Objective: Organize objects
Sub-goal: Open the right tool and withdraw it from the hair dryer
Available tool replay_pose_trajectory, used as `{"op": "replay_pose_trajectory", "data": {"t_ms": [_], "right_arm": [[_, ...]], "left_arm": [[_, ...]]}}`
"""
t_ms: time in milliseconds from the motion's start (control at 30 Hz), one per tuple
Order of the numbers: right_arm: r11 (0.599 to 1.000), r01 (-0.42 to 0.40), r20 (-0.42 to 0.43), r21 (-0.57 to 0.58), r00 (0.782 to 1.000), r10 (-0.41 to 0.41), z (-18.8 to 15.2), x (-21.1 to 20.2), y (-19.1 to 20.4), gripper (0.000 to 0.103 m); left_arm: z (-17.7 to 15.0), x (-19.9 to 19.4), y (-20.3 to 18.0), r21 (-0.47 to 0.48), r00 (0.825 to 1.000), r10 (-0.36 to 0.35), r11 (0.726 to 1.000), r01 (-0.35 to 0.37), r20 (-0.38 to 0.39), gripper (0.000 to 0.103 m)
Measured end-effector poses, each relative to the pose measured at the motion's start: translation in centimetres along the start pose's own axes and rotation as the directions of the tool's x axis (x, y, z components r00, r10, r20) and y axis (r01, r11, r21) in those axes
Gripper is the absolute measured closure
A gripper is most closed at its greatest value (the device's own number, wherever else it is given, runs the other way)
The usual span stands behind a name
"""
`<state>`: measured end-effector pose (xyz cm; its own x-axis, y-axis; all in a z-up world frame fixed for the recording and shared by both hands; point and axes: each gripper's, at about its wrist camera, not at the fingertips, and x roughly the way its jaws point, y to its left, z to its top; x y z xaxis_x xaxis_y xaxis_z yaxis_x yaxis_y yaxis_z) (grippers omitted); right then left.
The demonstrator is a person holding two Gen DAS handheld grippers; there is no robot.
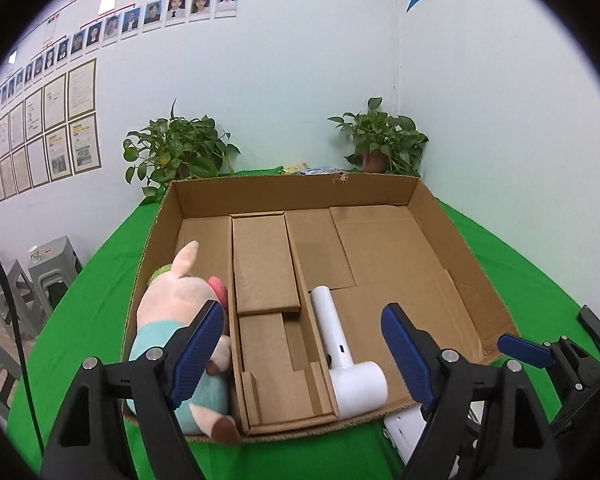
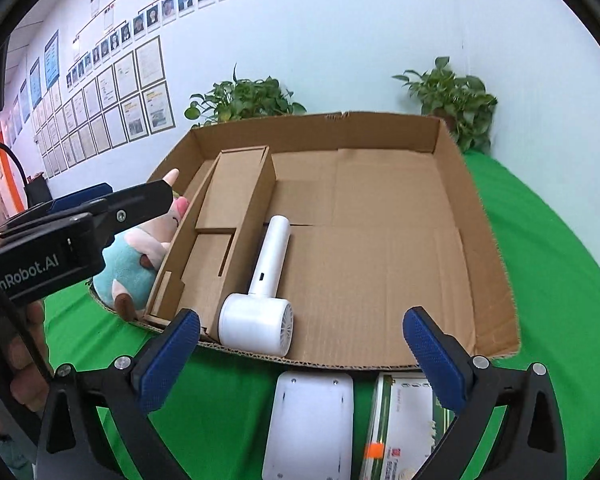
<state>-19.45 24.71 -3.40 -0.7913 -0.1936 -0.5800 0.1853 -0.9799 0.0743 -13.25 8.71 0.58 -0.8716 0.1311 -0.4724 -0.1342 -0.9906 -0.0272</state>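
Inside the box (image 2: 452, 208), dryer (image 2: 260, 304) at 6 o'clock; left gripper (image 1: 302, 354) and right gripper (image 2: 300, 356) both spread, empty.

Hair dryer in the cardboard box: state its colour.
White all over, handle and barrel alike; the hair dryer shows best in the right wrist view.

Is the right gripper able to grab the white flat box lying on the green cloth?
Probably yes. The right gripper is open with nothing between its fingers, and the white flat box lies uncovered just below them, outside the cardboard box.
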Motion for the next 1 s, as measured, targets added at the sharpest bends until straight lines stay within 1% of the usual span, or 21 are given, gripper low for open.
{"op": "replay_pose_trajectory", "data": {"t_ms": [167, 200, 267, 300, 333, 367, 400, 433, 500, 533, 567, 600, 633, 667, 700, 733, 833, 967, 1000], "right_arm": [[1.0, -0.001, 0.023, -0.003, 1.0, 0.001, -0.5, -1.9, 0.2, 0.001], [1.0, -0.006, 0.031, -0.004, 1.0, 0.006, -0.7, -2.4, 0.3, 0.003], [1.0, -0.026, 0.04, -0.008, 0.999, 0.026, -1.0, -3.1, 0.4, 0.025], [1.0, -0.013, 0.042, -0.014, 0.999, 0.013, -1.1, -3.3, 0.6, 0.055], [1.0, 0.014, 0.041, -0.026, 0.999, -0.013, -1.1, -3.4, 0.8, 0.081], [0.999, 0.021, 0.042, -0.032, 0.999, -0.019, -1.2, -3.6, 0.8, 0.085], [1.0, 0.008, 0.041, -0.03, 0.999, -0.007, -1.4, -3.9, 0.8, 0.086], [1.0, 0.006, 0.04, -0.029, 0.999, -0.005, -1.5, -4.0, 0.7, 0.086], [0.999, 0.003, 0.04, -0.036, 0.999, -0.001, -1.8, -4.3, 0.7, 0.085], [0.999, 0.003, 0.04, -0.04, 0.999, -0.002, -1.9, -4.3, 0.8, 0.077], [0.999, 0.004, 0.039, -0.049, 0.999, -0.002, -2.0, -4.4, 0.8, 0.066], [0.998, -0.009, 0.037, -0.057, 0.999, 0.012, -2.1, -4.4, 0.8, 0.029], [0.997, -0.041, 0.047, -0.059, 0.998, 0.043, -2.4, -4.5, 0.8, 0.002], [0.996, -0.06, 0.065, -0.062, 0.996, 0.064, -2.7, -4.7, 0.8, 0.0], [0.996, -0.063, 0.068, -0.069, 0.995, 0.068, -2.7, -4.7, 0.8, 0.001], [0.995, -0.058, 0.071, -0.081, 0.995, 0.064, -3.0, -4.9, 1.0, 0.001], [0.993, -0.078, 0.077, -0.088, 0.993, 0.085, -3.5, -5.2, 0.9, 0.001], [0.991, -0.113, 0.072, -0.071, 0.99, 0.118, -4.4, -5.3, 0.3, 0.001], [0.989, -0.135, 0.067, -0.064, 0.988, 0.139, -4.7, -5.3, 0.1, 0.001]], "left_arm": [[-0.6, -1.3, -0.1, -0.002, 1.0, 0.019, 1.0, -0.019, 0.016, 0.022], [-0.7, -1.5, 0.0, -0.008, 1.0, 0.02, 1.0, -0.02, 0.02, 0.022], [-0.9, -2.0, 0.2, -0.019, 0.999, 0.017, 1.0, -0.016, 0.037, 0.022], [-1.0, -2.1, 0.3, -0.024, 0.999, 0.012, 1.0, -0.011, 0.043, 0.026], [-1.2, -2.4, 0.4, -0.028, 0.999, 0.003, 1.0, -0.002, 0.044, 0.037], [-1.3, -2.5, 0.4, -0.028, 0.999, -0.023, 0.999, 0.024, 0.03, 0.08], [-1.4, -2.3, 0.4, -0.032, 0.999, -0.049, 0.998, 0.049, 0.001, 0.099], [-1.6, -2.3, 0.4, -0.044, 0.998, -0.062, 0.997, 0.061, -0.016, 0.099], [-2.0, -2.8, 0.5, -0.051, 0.998, -0.058, 0.997, 0.058, 0.004, 0.099], [-2.2, -3.1, 0.4, -0.043, 0.999, -0.039, 0.998, 0.039, 0.02, 0.099], [-2.3, -3.5, 0.3, -0.04, 0.999, 0.002, 0.999, -0.001, 0.035, 0.084], [-2.4, -3.6, 0.3, -0.042, 0.999, 0.022, 0.999, -0.021, 0.039, 0.044], [-2.5, -3.8, 0.4, -0.052, 0.998, 0.037, 0.998, -0.035, 0.046, 0.02], [-2.7, -4.3, 0.7, -0.076, 0.996, 0.05, 0.996, -0.044, 0.074, 0.003], [-2.9, -5.0, 1.1, -0.106, 0.992, 0.053, 0.994, -0.04, 0.116, 0.003], [-3.0, -5.2, 1.4, -0.121, 0.991, 0.054, 0.992, -0.039, 0.125, 0.003], [-3.1, -5.0, 2.5, -0.163, 0.992, 0.08, 0.985, -0.063, 0.101, 0.003], [-3.4, -4.9, 3.3, -0.162, 0.991, 0.099, 0.983, -0.083, 0.089, 0.003], [-3.5, -5.0, 3.3, -0.156, 0.991, 0.103, 0.984, -0.089, 0.086, 0.003]]}}
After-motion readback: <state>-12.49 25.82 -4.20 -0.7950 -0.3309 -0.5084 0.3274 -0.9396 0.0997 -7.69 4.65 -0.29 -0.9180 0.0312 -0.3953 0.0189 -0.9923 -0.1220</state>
